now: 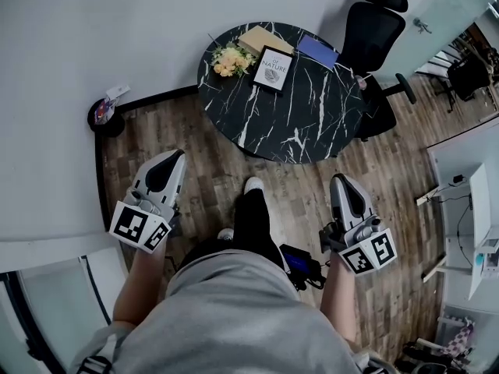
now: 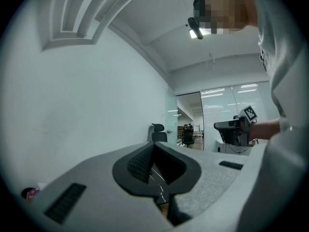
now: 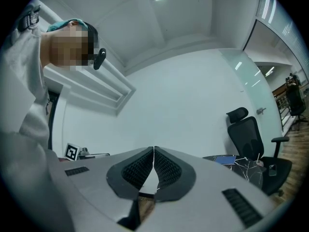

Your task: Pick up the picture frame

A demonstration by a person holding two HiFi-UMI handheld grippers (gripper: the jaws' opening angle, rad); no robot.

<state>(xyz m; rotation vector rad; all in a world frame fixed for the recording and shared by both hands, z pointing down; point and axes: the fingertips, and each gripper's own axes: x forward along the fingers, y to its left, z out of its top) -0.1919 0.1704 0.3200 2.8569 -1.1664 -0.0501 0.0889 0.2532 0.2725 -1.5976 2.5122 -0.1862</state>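
Your picture frame (image 1: 273, 68) sits toward the far side of the round counter (image 1: 312, 131), well ahead of you. The left gripper (image 1: 173, 160) and right gripper (image 1: 341, 184) both have their fingers (image 3: 137, 170) clenched on nothing, and neither is clearly nearer.

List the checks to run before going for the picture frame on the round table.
1. Frame in sight on the table: ok.
2. Left tool empty: ok, nothing between its jaws.
3. Right tool empty: ok, nothing between its jaws.
4. Jaws apart for a grasp: not ok, both tools are shut.
5. Tools at the frame: not ok, both hang over the floor, short of the table.
6. Room around the frame: cannot tell, the flowers sit close beside it and may touch it.
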